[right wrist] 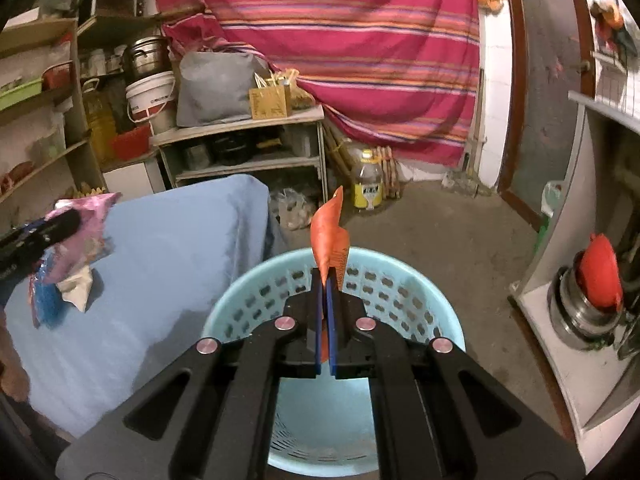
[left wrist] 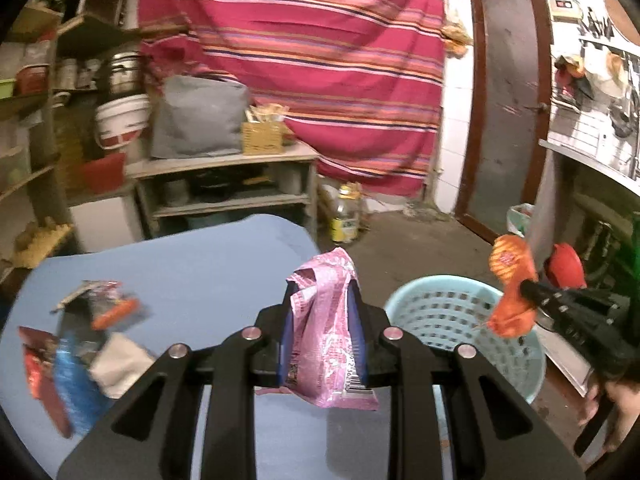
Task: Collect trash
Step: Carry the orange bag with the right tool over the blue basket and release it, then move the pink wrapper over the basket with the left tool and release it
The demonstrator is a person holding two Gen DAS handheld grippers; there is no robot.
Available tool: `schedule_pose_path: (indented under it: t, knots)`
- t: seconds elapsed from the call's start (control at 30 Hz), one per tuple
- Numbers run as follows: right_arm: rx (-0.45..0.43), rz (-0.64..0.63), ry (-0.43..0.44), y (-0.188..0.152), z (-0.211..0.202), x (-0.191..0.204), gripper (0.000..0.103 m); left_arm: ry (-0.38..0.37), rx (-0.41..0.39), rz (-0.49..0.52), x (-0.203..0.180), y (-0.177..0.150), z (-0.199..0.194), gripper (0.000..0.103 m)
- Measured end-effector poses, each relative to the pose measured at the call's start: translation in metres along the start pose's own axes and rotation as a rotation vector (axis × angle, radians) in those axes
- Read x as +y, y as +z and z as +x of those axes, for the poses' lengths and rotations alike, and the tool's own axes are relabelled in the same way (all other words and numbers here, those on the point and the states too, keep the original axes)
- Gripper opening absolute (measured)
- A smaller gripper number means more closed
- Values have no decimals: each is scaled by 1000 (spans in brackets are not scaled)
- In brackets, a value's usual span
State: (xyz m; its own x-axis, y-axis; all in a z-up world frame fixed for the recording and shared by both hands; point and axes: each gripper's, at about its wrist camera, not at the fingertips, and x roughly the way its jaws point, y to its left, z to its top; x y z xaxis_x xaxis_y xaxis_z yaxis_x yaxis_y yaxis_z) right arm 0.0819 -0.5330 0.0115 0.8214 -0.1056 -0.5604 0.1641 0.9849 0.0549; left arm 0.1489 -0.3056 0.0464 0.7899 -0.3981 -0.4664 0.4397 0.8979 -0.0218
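My left gripper (left wrist: 322, 300) is shut on a pink wrapper (left wrist: 324, 336) and holds it above the blue table (left wrist: 192, 264), near its right edge. My right gripper (right wrist: 325, 280) is shut on an orange wrapper (right wrist: 330, 236) and holds it over the light blue perforated basket (right wrist: 400, 292). In the left wrist view the right gripper (left wrist: 528, 289) with the orange wrapper (left wrist: 510, 280) hangs above the basket (left wrist: 440, 308). Several more wrappers (left wrist: 76, 344) lie on the table's left side; they also show in the right wrist view (right wrist: 60, 284).
The basket stands on the concrete floor to the right of the table. A wooden shelf unit (right wrist: 248, 148) with a grey bag and buckets stands behind. A yellow-labelled bottle (right wrist: 368, 184) sits by the striped curtain (right wrist: 340, 40). A white counter (right wrist: 560, 320) with metal pots is at right.
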Motion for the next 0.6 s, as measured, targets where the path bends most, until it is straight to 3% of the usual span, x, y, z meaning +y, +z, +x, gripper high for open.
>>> schedule_pose_path:
  t: [0.23, 0.3, 0.53, 0.6]
  knots:
    - [38, 17, 2, -9, 16, -13, 9, -47, 29, 32, -45, 1, 28, 25]
    - [42, 30, 2, -11, 18, -18, 19, -54, 37, 36, -49, 0, 34, 25]
    - [35, 63, -16, -15, 15, -30, 34, -83, 87, 29, -63, -10, 55, 25]
    - [17, 74, -32, -15, 11, -35, 52, -99, 102, 30, -69, -12, 62, 25]
